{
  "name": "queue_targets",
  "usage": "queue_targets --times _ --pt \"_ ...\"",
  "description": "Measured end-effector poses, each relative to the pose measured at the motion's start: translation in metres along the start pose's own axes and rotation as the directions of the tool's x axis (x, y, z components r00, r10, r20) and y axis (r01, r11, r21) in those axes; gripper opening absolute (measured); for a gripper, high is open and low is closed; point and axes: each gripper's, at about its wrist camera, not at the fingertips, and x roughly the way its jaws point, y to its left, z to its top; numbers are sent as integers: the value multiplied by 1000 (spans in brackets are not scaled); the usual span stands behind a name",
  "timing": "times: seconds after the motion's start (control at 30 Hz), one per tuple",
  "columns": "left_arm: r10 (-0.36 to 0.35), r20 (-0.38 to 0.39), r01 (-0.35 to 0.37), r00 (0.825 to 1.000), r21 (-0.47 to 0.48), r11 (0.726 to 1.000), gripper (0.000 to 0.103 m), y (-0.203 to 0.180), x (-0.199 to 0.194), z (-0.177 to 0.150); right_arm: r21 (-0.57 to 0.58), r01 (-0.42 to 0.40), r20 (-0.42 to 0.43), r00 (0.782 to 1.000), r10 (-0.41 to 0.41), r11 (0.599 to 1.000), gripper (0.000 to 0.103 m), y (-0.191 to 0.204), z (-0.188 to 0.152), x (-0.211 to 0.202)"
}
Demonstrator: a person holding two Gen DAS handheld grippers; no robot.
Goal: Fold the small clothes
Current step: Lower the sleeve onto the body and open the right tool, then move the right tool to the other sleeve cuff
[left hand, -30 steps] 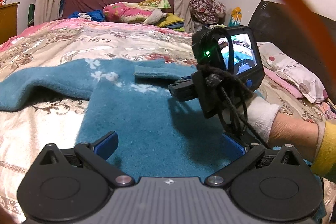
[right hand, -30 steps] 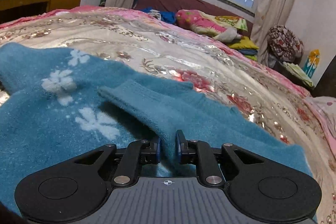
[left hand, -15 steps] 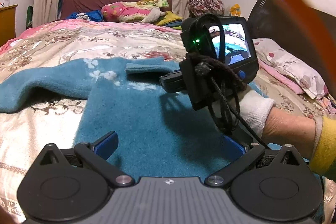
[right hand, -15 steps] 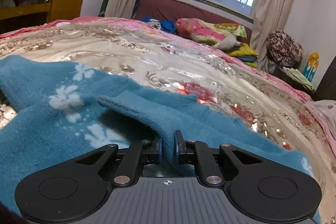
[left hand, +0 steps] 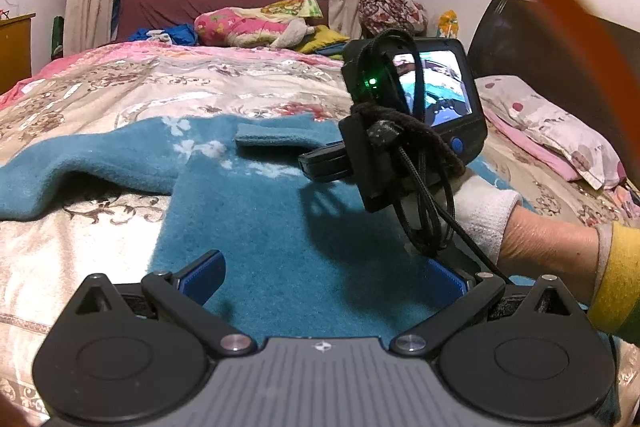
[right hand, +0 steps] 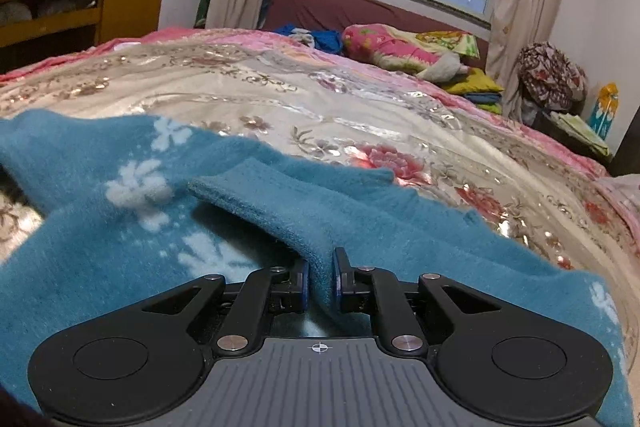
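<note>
A teal fleece garment [left hand: 260, 219] with white flowers lies spread on the flowered bedspread [left hand: 120, 91]. One sleeve [right hand: 280, 203] is lifted and drawn over the garment's body [right hand: 100, 247], and my right gripper [right hand: 320, 275] is shut on it. In the left wrist view the right gripper [left hand: 310, 163] hovers over the garment's middle, held by a gloved hand [left hand: 484, 219], with the sleeve's cuff [left hand: 276, 139] sticking out leftward. My left gripper [left hand: 324, 269] stands open above the garment's near part, with nothing between its fingers.
A pillow [left hand: 552, 131] and a dark headboard [left hand: 540, 39] are at the right. Folded bedding [left hand: 248, 27] lies on a maroon sofa [right hand: 340, 11] under the window. A wooden cabinet [right hand: 80, 11] stands at the left. An orange cable [left hand: 560, 11] arcs across the left wrist view.
My right gripper has shifted a little to the left over the garment, carrying the sleeve with it. The left gripper has stayed where it was, still open.
</note>
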Motion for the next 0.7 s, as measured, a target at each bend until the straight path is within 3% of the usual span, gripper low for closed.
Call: queue_targets --times 0.17,0.27,0.4,0.5,0.6,0.7 --pt "5 9 -5 1000 33 999 103 -4 -4 -2 -78 -7 -21 1000 5 997 18 7 -1 -1" --pt "21 25 -22 999 30 999 103 1 -9 -2 -53 -55 -25 998 54 997 21 -1 0 -10" --pt "60 21 -59 998 -34 998 103 21 -17 -6 10 -128 -7 992 128 992 25 -10 4 -19" --pt "116 18 -114 993 -88 990 103 39 -24 -8 12 -142 -69 987 142 990 26 -5 5 -11" --pt "176 25 -170 984 -149 974 103 60 -30 -8 -19 -133 -62 989 132 991 29 4 6 -15" --pt "233 22 -222 972 -231 947 103 85 -32 -3 -1 -191 -47 980 191 982 28 9 16 -24"
